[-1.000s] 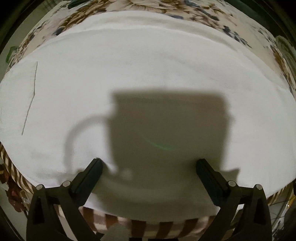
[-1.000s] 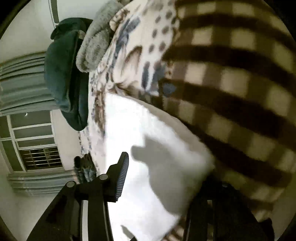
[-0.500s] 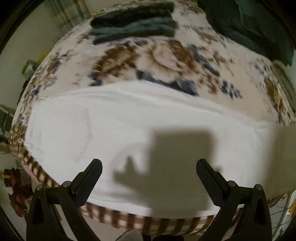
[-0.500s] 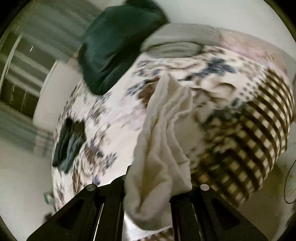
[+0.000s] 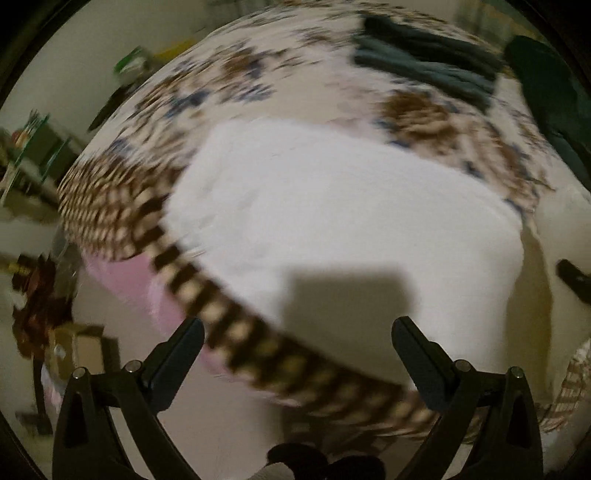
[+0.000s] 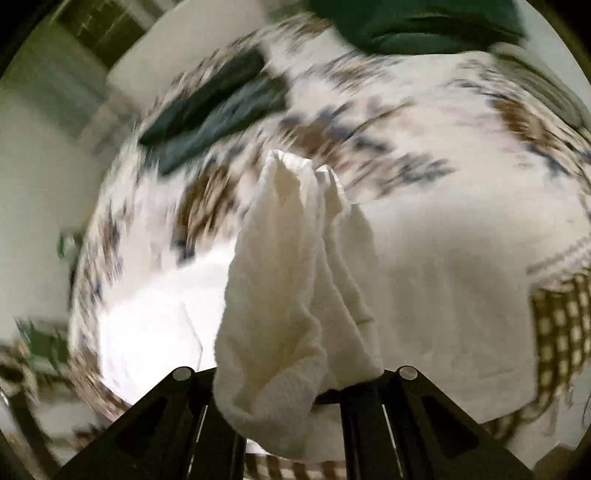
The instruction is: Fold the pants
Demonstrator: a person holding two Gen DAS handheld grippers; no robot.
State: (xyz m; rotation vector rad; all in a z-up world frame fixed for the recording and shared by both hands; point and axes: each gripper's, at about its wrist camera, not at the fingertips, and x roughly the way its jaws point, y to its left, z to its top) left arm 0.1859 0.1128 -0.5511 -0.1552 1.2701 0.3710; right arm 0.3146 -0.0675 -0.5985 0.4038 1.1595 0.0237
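White pants (image 5: 332, 221) lie spread on a floral bedspread (image 5: 258, 88) near the bed's checked front edge. My left gripper (image 5: 297, 354) is open and empty, held above that edge with the pants ahead of it. My right gripper (image 6: 280, 384) is shut on a bunched end of the white pants (image 6: 291, 280), lifted so the cloth stands up between the jaws. The rest of the pants (image 6: 443, 295) lies flat on the bed behind it. The right gripper's tip (image 5: 576, 280) shows at the right edge of the left wrist view.
Folded dark clothes (image 5: 424, 70) (image 6: 221, 110) lie at the far side of the bed. A dark green pillow (image 6: 413, 18) sits at the head. The checked blanket border (image 5: 221, 314) hangs over the bed edge, with pink cloth (image 5: 125, 273) and floor clutter (image 5: 40, 317) below.
My right gripper closed on the pants end and lifted it, swinging over the bed. My left gripper pulled back and turned left, so the bed edge and floor now show.
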